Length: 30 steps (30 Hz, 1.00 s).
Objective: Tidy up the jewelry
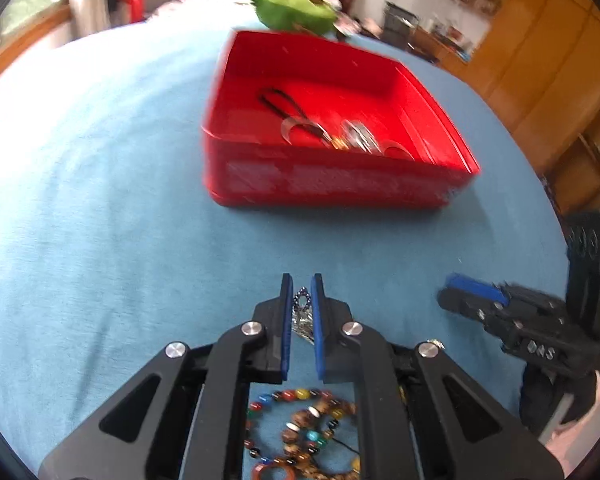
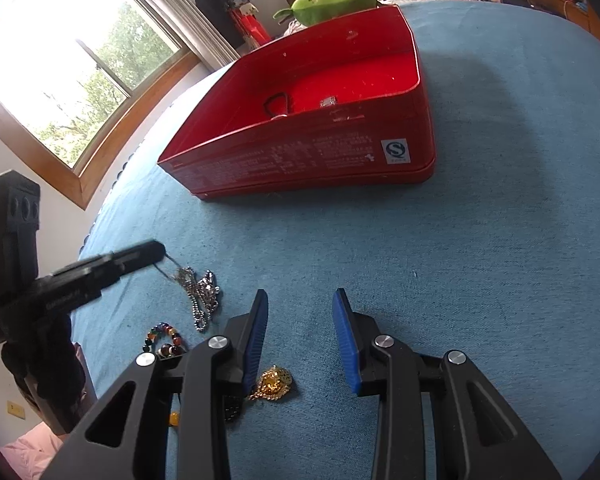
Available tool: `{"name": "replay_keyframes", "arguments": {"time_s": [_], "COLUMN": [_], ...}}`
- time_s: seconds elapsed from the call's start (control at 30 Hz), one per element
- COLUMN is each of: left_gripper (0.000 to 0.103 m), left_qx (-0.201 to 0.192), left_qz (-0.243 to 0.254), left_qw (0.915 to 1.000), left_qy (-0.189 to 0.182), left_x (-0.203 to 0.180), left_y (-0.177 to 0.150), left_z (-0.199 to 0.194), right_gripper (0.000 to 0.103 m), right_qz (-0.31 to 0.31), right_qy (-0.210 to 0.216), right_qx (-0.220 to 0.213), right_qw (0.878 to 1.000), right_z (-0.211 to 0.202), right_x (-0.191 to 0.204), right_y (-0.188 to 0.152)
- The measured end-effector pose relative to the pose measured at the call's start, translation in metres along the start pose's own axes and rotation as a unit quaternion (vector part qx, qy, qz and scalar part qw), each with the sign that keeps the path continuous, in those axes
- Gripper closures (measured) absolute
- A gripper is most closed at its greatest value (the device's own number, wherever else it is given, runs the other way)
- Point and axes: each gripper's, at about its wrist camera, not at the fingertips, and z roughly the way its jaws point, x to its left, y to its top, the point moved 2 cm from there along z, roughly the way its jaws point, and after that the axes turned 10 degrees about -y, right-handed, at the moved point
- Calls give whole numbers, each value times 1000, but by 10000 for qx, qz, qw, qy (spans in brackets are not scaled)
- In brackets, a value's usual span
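Note:
A red box (image 1: 332,184) stands on the blue cloth and holds a black cord and silver pieces (image 1: 340,136); it also shows in the right wrist view (image 2: 300,160). My left gripper (image 1: 302,300) is shut on a silver chain necklace (image 1: 302,312), which trails down onto the cloth in the right wrist view (image 2: 202,296). Bead bracelets (image 1: 304,428) lie under it and show in the right wrist view (image 2: 164,338). My right gripper (image 2: 300,320) is open and empty, with a gold pendant (image 2: 272,384) beside its left finger.
A green plush toy (image 2: 332,0) lies behind the box. A window (image 2: 68,68) is at the left. Wooden cabinets (image 1: 560,60) stand at the right. The blue cloth (image 2: 480,260) spreads to the right of the box.

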Motion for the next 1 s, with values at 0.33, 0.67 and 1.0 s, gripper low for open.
{"name": "replay_keyframes", "arguments": {"time_s": [0.33, 0.67, 1.0], "left_gripper": [55, 63, 88], "left_qx": [385, 482, 441], "left_qz": [159, 246, 144], "left_qw": [9983, 9964, 9986], "left_qy": [404, 658, 236], "left_x": [-3, -9, -3], "left_y": [-5, -21, -23], "left_z": [23, 43, 36], "right_gripper": [70, 70, 70], "right_qz": [18, -40, 97], "right_qy": [-4, -30, -137], "right_qx": [24, 49, 127], "right_qw": [10000, 10000, 9998], "right_z": [2, 3, 1], "right_x": [-1, 4, 5], "right_y": [-1, -2, -9]}}
